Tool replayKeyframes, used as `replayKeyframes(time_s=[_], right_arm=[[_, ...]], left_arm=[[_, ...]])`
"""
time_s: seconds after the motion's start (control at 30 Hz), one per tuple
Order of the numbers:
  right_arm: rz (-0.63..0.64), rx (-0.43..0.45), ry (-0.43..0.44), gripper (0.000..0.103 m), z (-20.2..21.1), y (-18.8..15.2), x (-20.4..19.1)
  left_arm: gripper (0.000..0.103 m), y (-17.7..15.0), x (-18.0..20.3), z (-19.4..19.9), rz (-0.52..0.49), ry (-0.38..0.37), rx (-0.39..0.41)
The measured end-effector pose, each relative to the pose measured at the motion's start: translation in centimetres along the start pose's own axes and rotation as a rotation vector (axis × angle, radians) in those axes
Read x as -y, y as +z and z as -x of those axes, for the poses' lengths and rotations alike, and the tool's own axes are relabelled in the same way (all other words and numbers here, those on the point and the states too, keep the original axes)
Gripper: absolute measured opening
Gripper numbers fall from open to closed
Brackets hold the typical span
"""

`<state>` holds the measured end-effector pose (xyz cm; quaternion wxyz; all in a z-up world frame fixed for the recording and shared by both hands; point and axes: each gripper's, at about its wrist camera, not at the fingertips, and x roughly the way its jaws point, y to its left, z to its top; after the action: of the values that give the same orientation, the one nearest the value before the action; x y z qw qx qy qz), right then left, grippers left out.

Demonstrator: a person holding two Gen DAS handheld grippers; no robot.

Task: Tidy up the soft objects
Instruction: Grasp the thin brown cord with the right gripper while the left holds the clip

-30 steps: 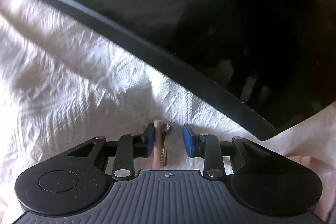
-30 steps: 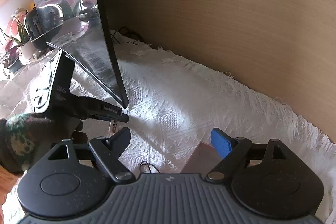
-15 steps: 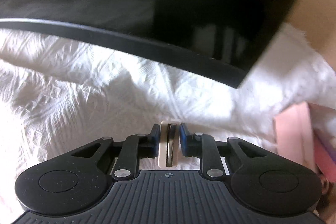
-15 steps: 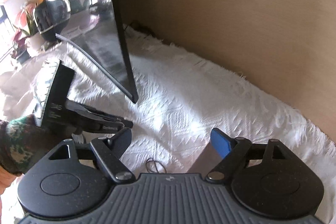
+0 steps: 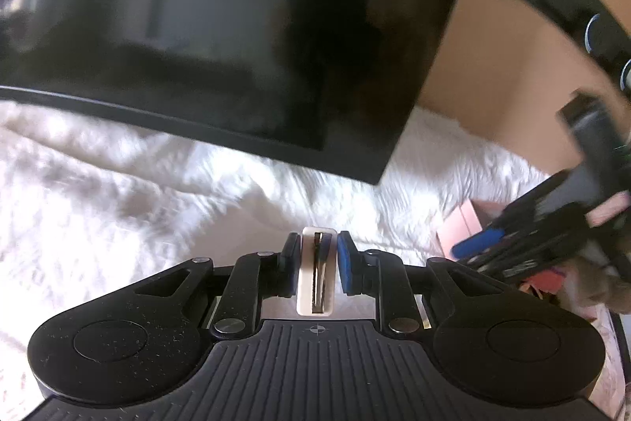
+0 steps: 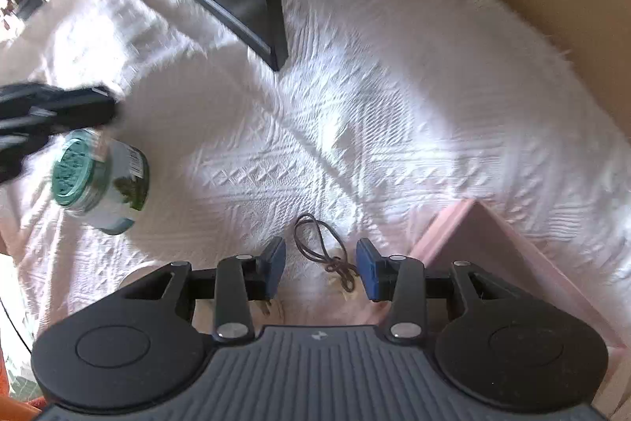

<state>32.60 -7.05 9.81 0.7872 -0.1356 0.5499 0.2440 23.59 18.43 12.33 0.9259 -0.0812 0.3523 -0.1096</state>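
Right gripper (image 6: 317,265) is pointing steeply down at the white woven cloth (image 6: 394,113), and its jaws are closing around a thin brown hair tie (image 6: 327,251) lying at lower centre of the right wrist view. The blue pads are standing on either side of the loop and are not yet touching it. Left gripper (image 5: 317,263) is holding a small cream clip (image 5: 315,271) with a dark metal strip down its face; the pads are pressing on both of its sides at lower centre of the left wrist view.

Risks from here:
- The hair tie is a thin, limp cord with a knotted end. The pads are likely to pass over it or pinch cloth instead, since the cord is lying flat in the weave.
- The cloth is loose and textured, with a fringed edge. A pinch that catches it is likely to lift a fold and drag nearby items.
- The green-lidded jar (image 6: 100,180), at centre left, is lying on its side and is round; a tug on the cloth could set it rolling.
- The pink tray (image 6: 493,243), at lower right, has a raised rigid rim just beside the right pad; a sideways drift could knock it.
- The dark monitor (image 5: 236,26) is filling the upper part of both views, its lower corner hanging near the cloth. A raised gripper could strike its glossy, hard face.

Motion blur is softening both views, so contact points are uncertain.
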Motion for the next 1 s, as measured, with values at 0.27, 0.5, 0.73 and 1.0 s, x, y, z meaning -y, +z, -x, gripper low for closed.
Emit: replayKeyframes(time_s=[0.27,0.5,0.73,1.0], right_arm=[[-0.021,-0.069,-0.020,0.040,-1.1,2.9,-0.9],[-0.068,-0.196,-0.039,0.040,-4.2,3.6,-0.6],[-0.053,-0.197,-0.086,0.003,-5.2,3.3,-0.7],[-0.002,0.072,-0.067,0.003,3.3,2.5,-4.8]], left_arm=[[0.023,-0.6,-4.1,2.7,0.050,-0.062,0.124],[0.023,-1.2,-6.4,0.5,0.071,-0.133,0.149],[0.023,-1.5,-6.3,-0.3,0.055,-0.138,0.121],[0.023,-0.5,-5.5,2.5,0.065,-0.061,0.137]])
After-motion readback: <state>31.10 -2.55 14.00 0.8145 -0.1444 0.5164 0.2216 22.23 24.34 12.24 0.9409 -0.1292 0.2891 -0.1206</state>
